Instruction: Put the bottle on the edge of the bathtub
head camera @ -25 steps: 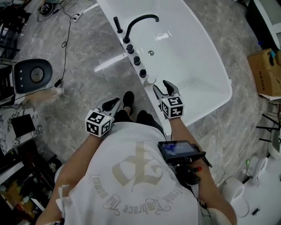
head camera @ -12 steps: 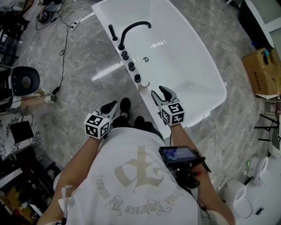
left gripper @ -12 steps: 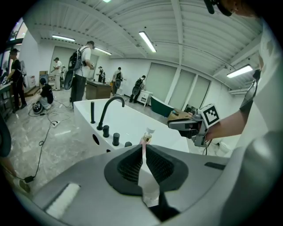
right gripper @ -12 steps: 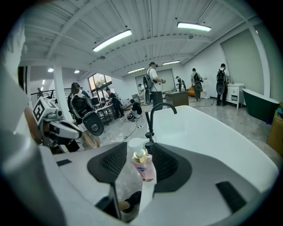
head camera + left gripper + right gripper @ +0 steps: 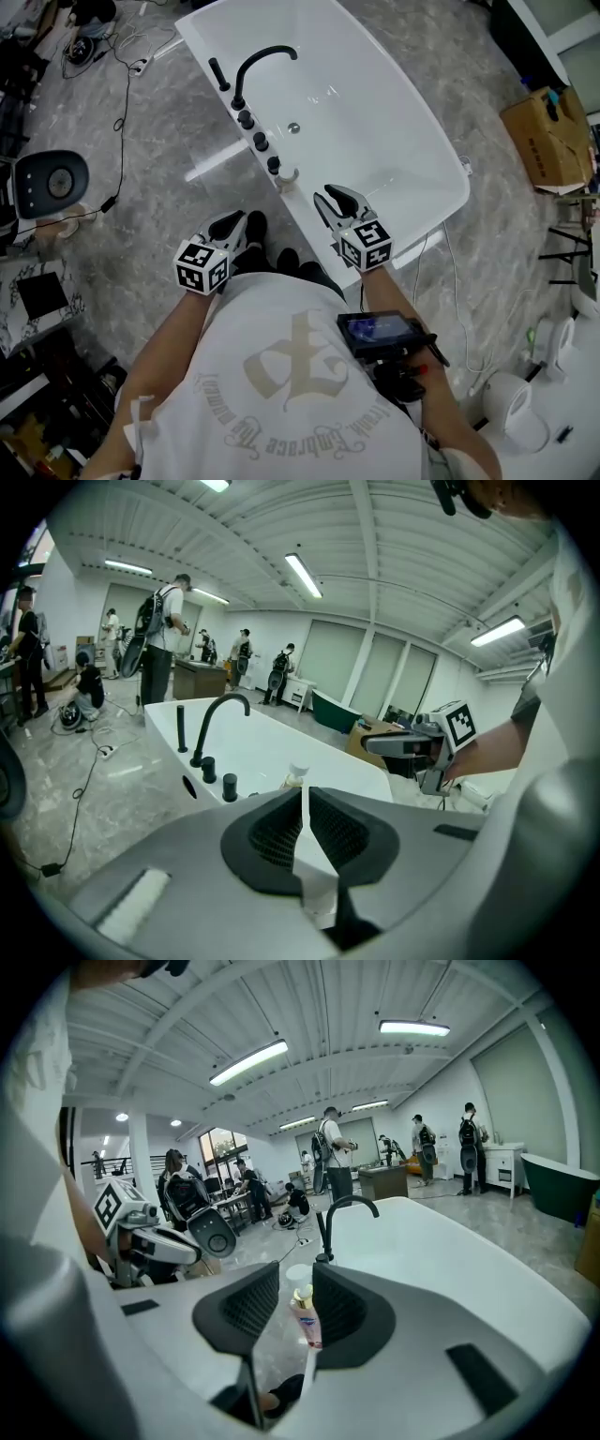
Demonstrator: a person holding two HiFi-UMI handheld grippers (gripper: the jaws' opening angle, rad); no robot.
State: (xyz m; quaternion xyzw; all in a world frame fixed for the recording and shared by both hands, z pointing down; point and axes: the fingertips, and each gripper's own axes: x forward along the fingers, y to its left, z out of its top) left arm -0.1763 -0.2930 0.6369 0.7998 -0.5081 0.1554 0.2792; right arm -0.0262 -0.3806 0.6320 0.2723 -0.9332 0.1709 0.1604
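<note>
The bottle (image 5: 288, 175) stands upright on the near rim of the white bathtub (image 5: 403, 131). It is at the end of the row of black knobs (image 5: 260, 141), which runs down from the arched black faucet (image 5: 258, 61). That flat stretch of rim is the natural ledge for it: wide enough to carry the base, and clear of the fittings. It looks like a small toiletry bottle with a pale cap and a pinkish body, though it is too small in every view to be sure of more.

The right gripper (image 5: 330, 197) hangs near the bottle over the same rim, apart from it. Its own view sights the bottle through the gap, out beyond the tips. The jaws are parted with nothing between the pads, and they have just been closing on air. This reads as a grip already let go, so the task appears done.

The left gripper (image 5: 234, 222) is held over the grey marbled floor (image 5: 169, 112), on the outer side of the tub. Its jaws are together and empty; it has no part in the placing and is simply kept out of the way.
</note>
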